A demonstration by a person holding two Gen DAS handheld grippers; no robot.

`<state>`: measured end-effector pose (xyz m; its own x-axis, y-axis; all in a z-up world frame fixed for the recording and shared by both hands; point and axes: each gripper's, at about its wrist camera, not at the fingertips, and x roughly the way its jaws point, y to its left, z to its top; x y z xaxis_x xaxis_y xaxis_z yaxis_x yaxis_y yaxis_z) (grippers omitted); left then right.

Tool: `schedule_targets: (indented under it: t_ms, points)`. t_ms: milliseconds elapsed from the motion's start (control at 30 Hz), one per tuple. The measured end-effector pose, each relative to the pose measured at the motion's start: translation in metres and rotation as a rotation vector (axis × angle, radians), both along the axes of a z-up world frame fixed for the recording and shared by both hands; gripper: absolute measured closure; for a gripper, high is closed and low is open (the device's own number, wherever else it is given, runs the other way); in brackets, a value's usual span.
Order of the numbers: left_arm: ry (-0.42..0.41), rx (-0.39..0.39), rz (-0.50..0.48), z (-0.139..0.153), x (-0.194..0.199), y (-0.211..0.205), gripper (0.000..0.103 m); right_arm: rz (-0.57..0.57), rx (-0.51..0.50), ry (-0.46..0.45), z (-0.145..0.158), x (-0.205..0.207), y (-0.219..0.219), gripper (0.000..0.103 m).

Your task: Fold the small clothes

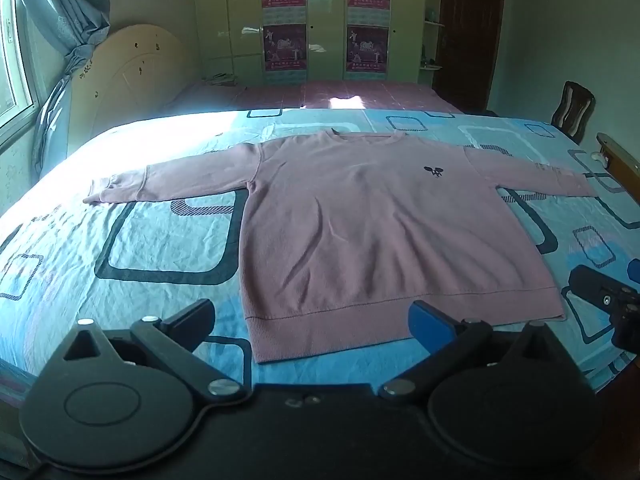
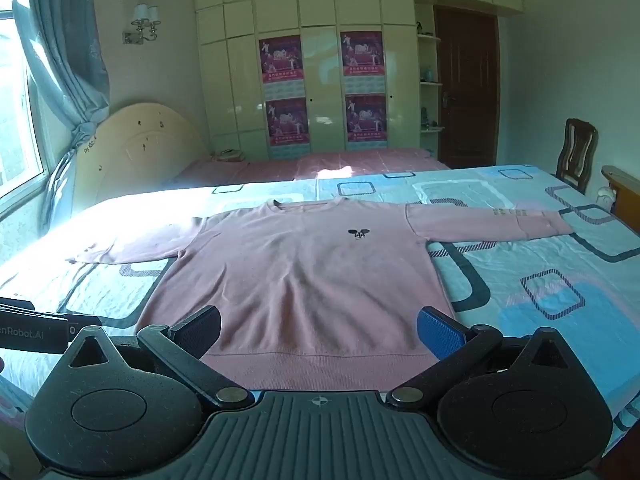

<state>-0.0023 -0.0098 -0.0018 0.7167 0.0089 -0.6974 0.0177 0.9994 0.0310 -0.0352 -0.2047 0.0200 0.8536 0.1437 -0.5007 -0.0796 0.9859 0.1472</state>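
Note:
A pink long-sleeved sweater [image 1: 360, 216] lies flat, front up, on the blue patterned bed sheet [image 1: 152, 240], sleeves spread left and right, hem nearest me. It has a small dark logo [image 1: 433, 171] on the chest. My left gripper [image 1: 312, 320] is open and empty, held above the near hem. In the right wrist view the sweater [image 2: 296, 264] fills the middle and my right gripper [image 2: 320, 332] is open and empty over the hem. The right gripper's body shows at the right edge of the left wrist view [image 1: 608, 300].
The bed's near edge runs under both grippers. A cream headboard [image 2: 136, 148] and curtained window [image 2: 60, 60] are at the left. A wardrobe with posters [image 2: 320, 92], a dark door [image 2: 466, 88] and a wooden chair [image 2: 578, 152] stand behind.

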Motion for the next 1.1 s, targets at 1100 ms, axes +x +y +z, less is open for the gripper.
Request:
schedule_targets:
  t_ms: [1100]
  points:
    - [-0.018,0.013,0.018,0.001,0.011,0.013,0.0,-0.004,-0.006,0.004,-0.003,0.013,0.005,0.0]
